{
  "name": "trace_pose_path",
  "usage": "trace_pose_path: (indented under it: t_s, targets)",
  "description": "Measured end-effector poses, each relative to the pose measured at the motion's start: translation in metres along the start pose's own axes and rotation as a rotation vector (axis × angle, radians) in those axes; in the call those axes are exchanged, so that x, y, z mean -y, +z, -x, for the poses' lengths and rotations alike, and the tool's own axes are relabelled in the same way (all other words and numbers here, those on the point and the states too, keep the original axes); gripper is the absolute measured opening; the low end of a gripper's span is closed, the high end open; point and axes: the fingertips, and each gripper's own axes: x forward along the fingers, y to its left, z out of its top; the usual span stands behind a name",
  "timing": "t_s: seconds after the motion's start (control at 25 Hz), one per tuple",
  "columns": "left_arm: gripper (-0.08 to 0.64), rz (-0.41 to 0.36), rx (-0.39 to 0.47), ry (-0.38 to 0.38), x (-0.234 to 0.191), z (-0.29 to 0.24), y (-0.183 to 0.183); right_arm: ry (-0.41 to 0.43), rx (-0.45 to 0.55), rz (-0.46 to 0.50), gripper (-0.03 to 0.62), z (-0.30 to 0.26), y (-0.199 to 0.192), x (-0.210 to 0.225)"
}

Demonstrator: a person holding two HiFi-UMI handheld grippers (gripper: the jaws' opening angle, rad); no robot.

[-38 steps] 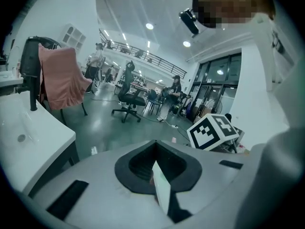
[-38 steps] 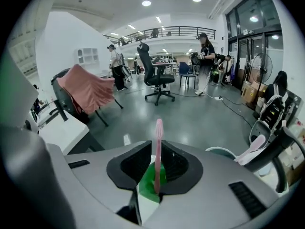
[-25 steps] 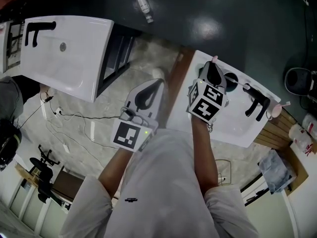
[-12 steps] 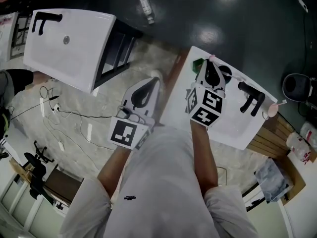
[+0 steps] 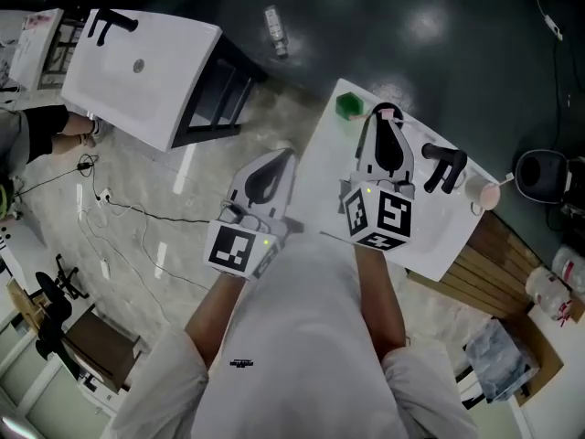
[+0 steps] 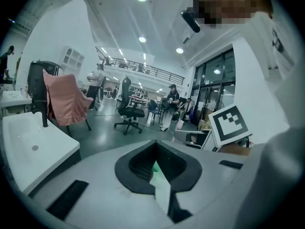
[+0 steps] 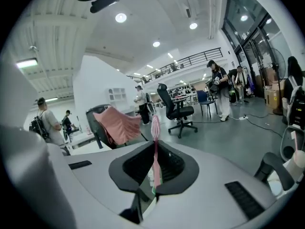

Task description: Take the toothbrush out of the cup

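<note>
Toothbrush (image 7: 155,142), pink and probably light, stiff and slick, is out of the cup (image 5: 483,194). The right hand-held gripper (image 5: 384,122) pinches its handle, a sound hold, jaws nearly together, above the white sink (image 5: 329,186). The left hand-held gripper (image 5: 285,158) is closed and empty.
</note>
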Motion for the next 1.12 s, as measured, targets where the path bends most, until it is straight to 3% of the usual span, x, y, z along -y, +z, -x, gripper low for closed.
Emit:
trace_pose_path:
  t_s: [0.28,0.64,0.92,1.12]
  targets:
    - [0.000,-0.015,0.060,0.051,0.044,0.029,0.011,0.093,0.085,0.000,0.017,0.062,0.031,0.005]
    - [0.000,-0.040,0.119,0.055,0.110,0.051,0.011,0.176,0.161,0.045,0.017,0.145,0.051,0.033]
    - [0.000,-0.052,0.118,0.021,0.161,0.054,-0.002,0.160,0.154,0.038,0.017,0.204,0.034,0.087]
    - [0.000,-0.071,0.073,-0.033,0.195,0.045,-0.020,0.097,0.134,0.027,0.017,0.243,0.009,0.131]
